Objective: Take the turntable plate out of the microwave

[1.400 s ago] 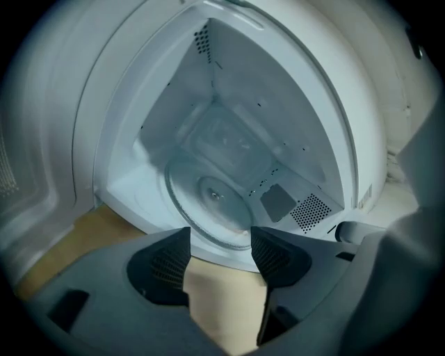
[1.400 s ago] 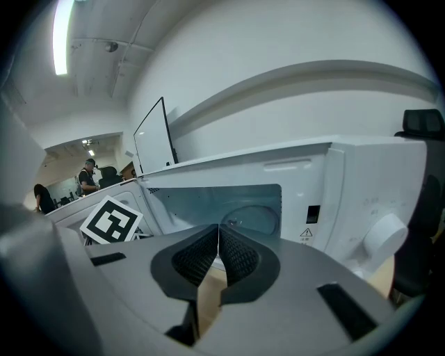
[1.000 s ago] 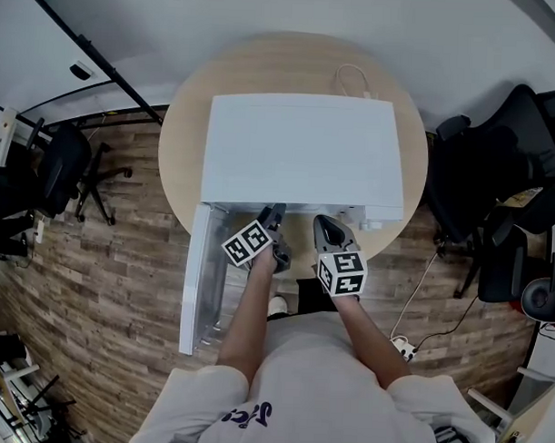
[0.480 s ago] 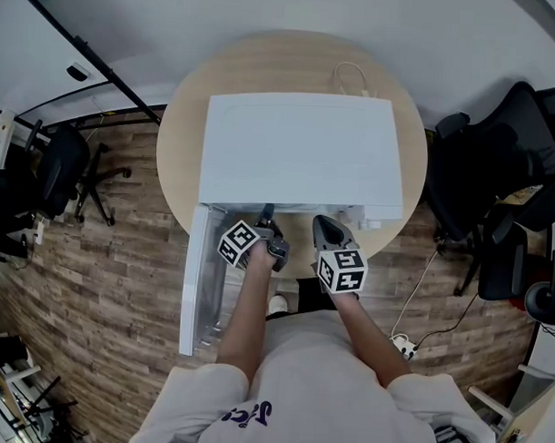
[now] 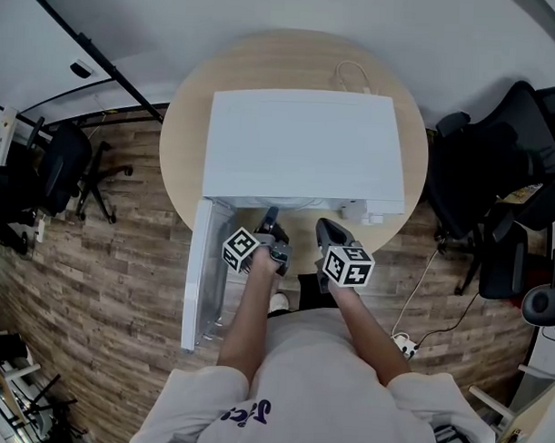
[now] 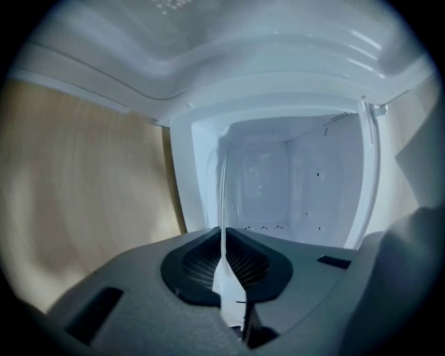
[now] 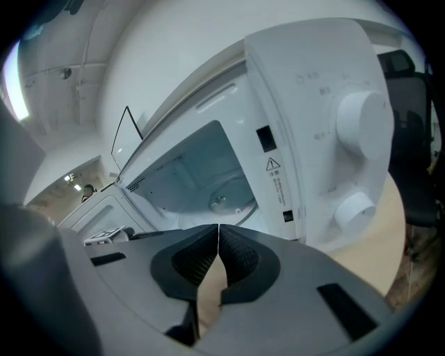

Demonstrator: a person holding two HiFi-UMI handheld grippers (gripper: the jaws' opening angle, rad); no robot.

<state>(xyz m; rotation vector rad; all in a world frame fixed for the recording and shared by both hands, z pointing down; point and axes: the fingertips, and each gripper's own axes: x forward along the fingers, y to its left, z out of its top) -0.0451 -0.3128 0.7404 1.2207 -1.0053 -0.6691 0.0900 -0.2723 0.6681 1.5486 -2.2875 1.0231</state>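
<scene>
A white microwave (image 5: 303, 149) stands on a round wooden table, its door (image 5: 203, 277) swung open to the left. In the left gripper view the clear glass turntable plate (image 6: 223, 201) shows edge-on as a thin line. It runs from the cavity (image 6: 292, 188) down between the pads. My left gripper (image 6: 224, 240) is closing, pads pressed on the plate's rim. In the head view the left gripper (image 5: 270, 216) reaches into the door opening. My right gripper (image 7: 219, 236) is shut with nothing in it, in front of the opening. The plate (image 7: 221, 203) lies on the cavity floor.
Two round dials (image 7: 358, 118) sit on the control panel right of the opening. A white cable (image 5: 352, 81) lies on the table (image 5: 185, 122) behind the microwave. Black office chairs (image 5: 497, 178) stand at the right and another (image 5: 61, 168) at the left, on wood flooring.
My left gripper has rolled and shifted a little at the door opening. The right gripper has rolled and drawn back slightly from the microwave front.
</scene>
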